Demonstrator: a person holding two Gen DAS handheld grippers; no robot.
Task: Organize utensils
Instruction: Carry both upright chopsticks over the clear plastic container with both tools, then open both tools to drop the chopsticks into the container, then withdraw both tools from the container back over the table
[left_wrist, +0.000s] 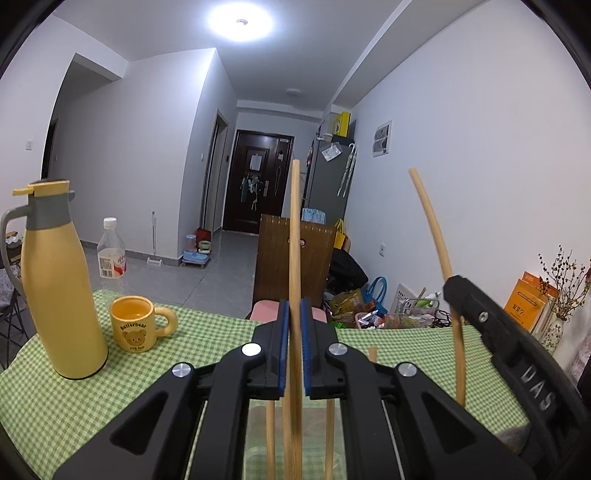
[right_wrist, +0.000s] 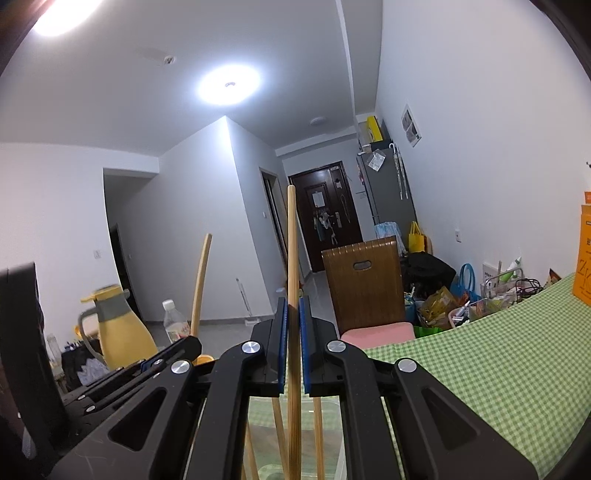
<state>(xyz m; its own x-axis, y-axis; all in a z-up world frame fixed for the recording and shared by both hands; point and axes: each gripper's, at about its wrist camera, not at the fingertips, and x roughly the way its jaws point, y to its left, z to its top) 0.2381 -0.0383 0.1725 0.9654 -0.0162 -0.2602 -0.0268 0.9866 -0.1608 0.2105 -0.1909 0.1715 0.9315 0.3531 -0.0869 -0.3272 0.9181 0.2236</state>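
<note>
The left gripper, black with blue pads, is closed tightly on a long pale wooden chopstick, which is held upright and rises well above the fingers. Its lower end passes down between the arms toward a clear plastic container, where further wooden chopsticks are seen standing or leaning. The upright hold is judged to suit lowering the stick end-first into that container.

The right gripper, of the same build, is likewise clamped on a second upright wooden chopstick, with the same clear container and other sticks below it. Both tools are held close together above it, probably so the pair can be set down at once.

Beyond the left gripper, a green-and-white checked tablecloth is spread, bearing a tall yellow thermos jug with a grey collar, a yellow bear-printed mug just beside it and a clear plastic bottle behind.

In the left wrist view, the right gripper is shown from the side, with its stick curving upward; the mug is plainly seen only here. In the right wrist view, the left tool's body and its stick are shown at lower left, and an orange box at the table's far right edge appears large. A brown wooden chair with a pink seat stands past the table.
</note>
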